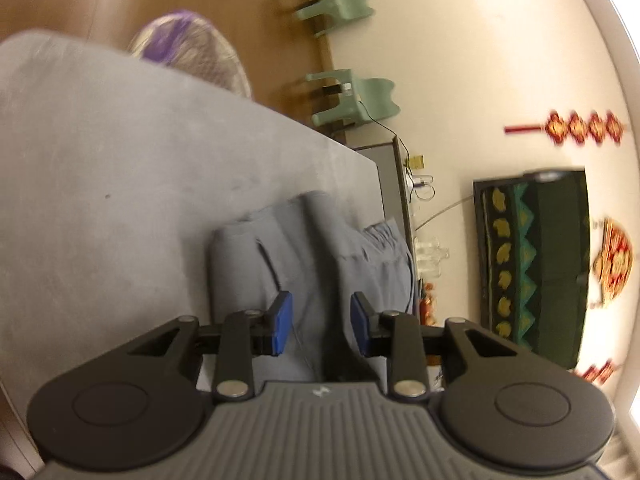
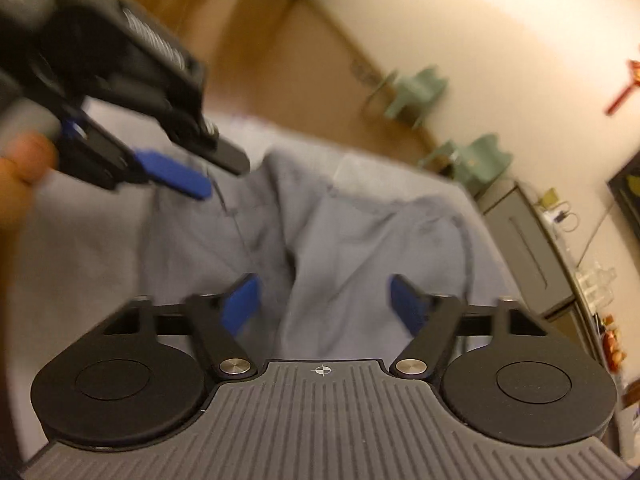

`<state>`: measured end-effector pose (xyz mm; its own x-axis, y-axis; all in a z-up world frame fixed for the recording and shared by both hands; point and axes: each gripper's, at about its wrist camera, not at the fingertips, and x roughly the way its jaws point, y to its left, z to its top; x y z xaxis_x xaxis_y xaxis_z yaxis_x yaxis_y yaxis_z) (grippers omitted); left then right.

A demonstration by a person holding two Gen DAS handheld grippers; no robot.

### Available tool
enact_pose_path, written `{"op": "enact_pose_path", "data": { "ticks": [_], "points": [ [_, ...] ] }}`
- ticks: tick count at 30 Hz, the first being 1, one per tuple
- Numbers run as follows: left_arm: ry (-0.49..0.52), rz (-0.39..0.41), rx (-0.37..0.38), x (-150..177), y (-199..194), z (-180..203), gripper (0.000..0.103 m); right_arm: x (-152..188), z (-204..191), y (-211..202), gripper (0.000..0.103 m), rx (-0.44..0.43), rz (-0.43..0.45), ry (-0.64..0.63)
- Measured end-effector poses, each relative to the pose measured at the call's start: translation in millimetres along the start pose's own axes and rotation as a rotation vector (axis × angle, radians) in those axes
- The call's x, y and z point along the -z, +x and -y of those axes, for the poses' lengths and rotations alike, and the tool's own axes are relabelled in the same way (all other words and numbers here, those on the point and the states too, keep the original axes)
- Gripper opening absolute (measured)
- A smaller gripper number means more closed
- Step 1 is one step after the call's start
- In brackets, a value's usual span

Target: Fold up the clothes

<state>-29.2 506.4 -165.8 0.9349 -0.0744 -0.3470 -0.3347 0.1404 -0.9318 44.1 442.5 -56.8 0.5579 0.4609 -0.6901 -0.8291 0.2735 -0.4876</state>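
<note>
A grey garment point(image 1: 304, 240) lies rumpled on the grey table point(image 1: 120, 160), near the table's far right corner. My left gripper point(image 1: 321, 322) hovers over the garment's near part with its blue pads point(image 1: 282, 322) apart and nothing between them. In the right wrist view the same garment point(image 2: 340, 220) spreads across the table point(image 2: 80, 248), with a fold running down its middle. My right gripper point(image 2: 326, 304) is open wide above the garment's near edge and holds nothing. The left gripper point(image 2: 222, 179) comes in from the upper left, held by a hand point(image 2: 20, 176), over the garment's left side.
Two green chairs point(image 1: 352, 96) stand by the cream wall on a brown floor. A dark cabinet point(image 2: 528, 248) with cables and small items sits just past the table's far corner. A purple bundle point(image 1: 188, 48) lies beyond the table's left edge. A framed picture point(image 1: 532, 264) hangs on the wall.
</note>
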Motion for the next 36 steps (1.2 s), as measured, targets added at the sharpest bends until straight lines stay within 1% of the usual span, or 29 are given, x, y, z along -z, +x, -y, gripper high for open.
{"op": "enact_pose_path", "data": {
  "ticks": [1, 2, 3, 5, 6, 7, 9, 10, 12, 14, 15, 16, 18, 20, 22, 25, 27, 28, 29, 32, 33, 35, 36],
  "points": [
    [-0.014, 0.005, 0.027, -2.5, -0.7, -2.8, 0.031, -3.7, 1.6, 9.9, 0.017, -0.009, -0.030, -0.011],
    [-0.025, 0.009, 0.055, -4.9, -1.8, -5.4, 0.032, -6.2, 7.4, 11.8, 0.000, -0.002, -0.037, 0.004],
    [-0.013, 0.016, 0.087, -5.8, -8.0, -5.6, 0.035, -7.3, 16.3, 6.9, 0.000, 0.014, -0.021, 0.051],
    [0.015, 0.017, 0.144, -6.4, -13.0, -2.2, 0.036, -0.4, 46.8, -25.1, 0.000, -0.002, 0.060, 0.285],
    [0.029, 0.000, 0.154, -4.3, -7.6, 1.1, 0.036, 8.7, 60.0, -43.2, 0.000, -0.018, 0.102, 0.401],
    [0.042, -0.018, 0.163, -2.1, -2.0, 4.3, 0.036, 18.8, 68.3, -54.4, 0.000, -0.023, 0.122, 0.483],
    [0.054, -0.077, 0.162, 4.7, 15.4, 7.2, 0.036, 40.7, 74.2, -61.7, 0.000, -0.006, 0.109, 0.571],
    [0.054, -0.106, 0.160, 7.9, 24.6, 8.1, 0.036, 49.3, 74.4, -62.3, 0.000, 0.006, 0.095, 0.592],
    [0.059, -0.153, 0.150, 14.1, 40.4, 10.3, 0.036, 59.9, 68.7, -57.3, 0.000, 0.029, 0.056, 0.592],
    [0.072, -0.172, 0.117, 18.2, 54.0, 12.7, 0.036, 65.0, 61.1, -61.0, 0.000, 0.028, 0.064, 0.599],
    [0.056, -0.169, 0.098, 18.0, 58.3, 9.8, 0.036, 66.3, 56.0, -66.5, 0.000, 0.036, 0.079, 0.589],
    [0.040, -0.165, 0.080, 17.7, 62.5, 6.8, 0.029, 64.9, 48.9, -74.8, 0.000, 0.044, 0.100, 0.572],
    [-0.011, -0.143, 0.059, 14.4, 65.4, -1.2, 0.017, 51.4, 29.2, -85.8, 0.000, 0.041, 0.130, 0.522],
    [-0.054, -0.119, 0.080, 10.2, 62.3, -6.8, 0.018, 39.6, 4.8, -96.6, 0.000, 0.037, 0.144, 0.441],
    [-0.056, -0.098, 0.104, 7.7, 52.2, -7.7, 0.022, 34.5, -21.3, -99.1, 0.000, 0.030, 0.128, 0.354],
    [-0.057, -0.067, 0.139, 3.9, 37.2, -9.0, 0.024, 35.8, -55.0, -83.2, 0.000, 0.021, 0.060, 0.244],
    [-0.059, -0.046, 0.163, 1.3, 27.2, -9.8, 0.024, 43.3, -73.2, -73.1, 0.000, 0.022, 0.012, 0.176],
    [-0.059, -0.035, 0.174, 0.1, 22.2, -10.3, 0.031, 47.0, -82.4, -67.9, 0.000, 0.027, -0.010, 0.132],
    [-0.060, -0.025, 0.186, -1.2, 17.2, -10.7, 0.034, 49.0, -91.2, -65.6, 0.002, 0.041, -0.018, 0.085],
    [-0.061, 0.007, 0.222, -5.0, 2.2, -12.0, 0.036, 51.0, -116.7, -70.2, 0.004, 0.105, -0.009, -0.064],
    [-0.060, 0.016, 0.230, -6.1, -2.2, -12.2, 0.039, 52.2, -123.6, -71.5, 0.006, 0.119, -0.011, -0.107],
    [-0.002, -0.018, 0.160, -3.1, 5.5, -4.9, 0.043, 55.2, -138.3, -72.9, 0.006, 0.154, -0.013, -0.199],
    [0.027, -0.034, 0.125, -1.6, 9.3, -1.2, 0.050, 57.1, -147.5, -73.1, 0.006, 0.179, -0.015, -0.255]
  ]
}}
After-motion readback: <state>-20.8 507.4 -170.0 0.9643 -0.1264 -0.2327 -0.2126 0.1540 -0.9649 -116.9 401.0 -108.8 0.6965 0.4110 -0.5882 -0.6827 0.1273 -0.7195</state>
